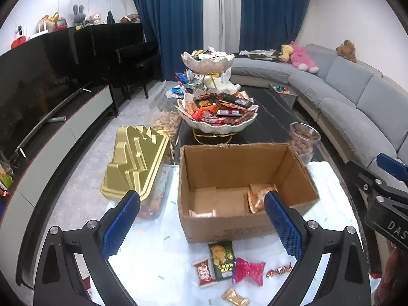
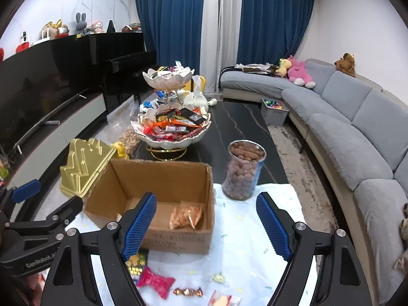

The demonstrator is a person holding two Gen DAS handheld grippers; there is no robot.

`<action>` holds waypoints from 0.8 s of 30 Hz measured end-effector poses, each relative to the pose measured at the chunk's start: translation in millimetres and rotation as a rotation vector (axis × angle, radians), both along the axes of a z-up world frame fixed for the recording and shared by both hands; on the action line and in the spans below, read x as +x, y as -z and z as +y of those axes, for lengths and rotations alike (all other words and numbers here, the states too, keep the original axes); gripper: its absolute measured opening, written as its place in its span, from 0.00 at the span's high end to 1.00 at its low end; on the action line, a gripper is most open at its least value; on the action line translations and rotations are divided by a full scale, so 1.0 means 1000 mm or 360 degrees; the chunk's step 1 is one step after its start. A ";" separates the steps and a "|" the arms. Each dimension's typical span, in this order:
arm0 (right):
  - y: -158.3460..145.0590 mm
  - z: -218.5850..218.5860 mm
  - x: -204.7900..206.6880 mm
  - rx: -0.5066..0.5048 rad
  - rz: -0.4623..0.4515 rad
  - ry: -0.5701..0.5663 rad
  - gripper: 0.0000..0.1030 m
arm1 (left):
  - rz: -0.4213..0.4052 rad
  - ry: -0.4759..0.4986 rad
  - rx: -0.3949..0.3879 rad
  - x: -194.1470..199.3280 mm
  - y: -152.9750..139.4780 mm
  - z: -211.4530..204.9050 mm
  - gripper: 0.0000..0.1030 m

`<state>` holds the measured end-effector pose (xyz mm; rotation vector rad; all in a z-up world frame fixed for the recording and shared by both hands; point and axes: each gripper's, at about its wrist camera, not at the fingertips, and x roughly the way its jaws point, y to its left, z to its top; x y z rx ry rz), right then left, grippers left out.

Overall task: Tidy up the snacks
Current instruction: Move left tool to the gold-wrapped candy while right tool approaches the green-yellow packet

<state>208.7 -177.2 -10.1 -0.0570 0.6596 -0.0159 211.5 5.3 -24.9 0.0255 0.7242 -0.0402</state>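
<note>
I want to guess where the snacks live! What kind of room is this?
Most likely a home living room: a long grey sofa with stuffed toys, a black piano by blue curtains, and a dark coffee table holding a tiered snack bowl.

The cardboard box (image 1: 244, 191) is sitting right in front of my left claw (image 1: 201, 219), and its top is standing open, so I am seeing room to go in from above. Its tall walls are blocking the sides. A gold lid (image 1: 135, 163) is crowding the left of the frame. In my right view, a jar of nuts (image 2: 243, 169) is standing in the way beside the box, at center.
</note>
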 end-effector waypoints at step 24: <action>0.048 -0.005 -0.119 -0.0022 -0.0058 0.0037 0.21 | -0.0161 0.0346 0.0159 -0.107 0.049 -0.023 0.04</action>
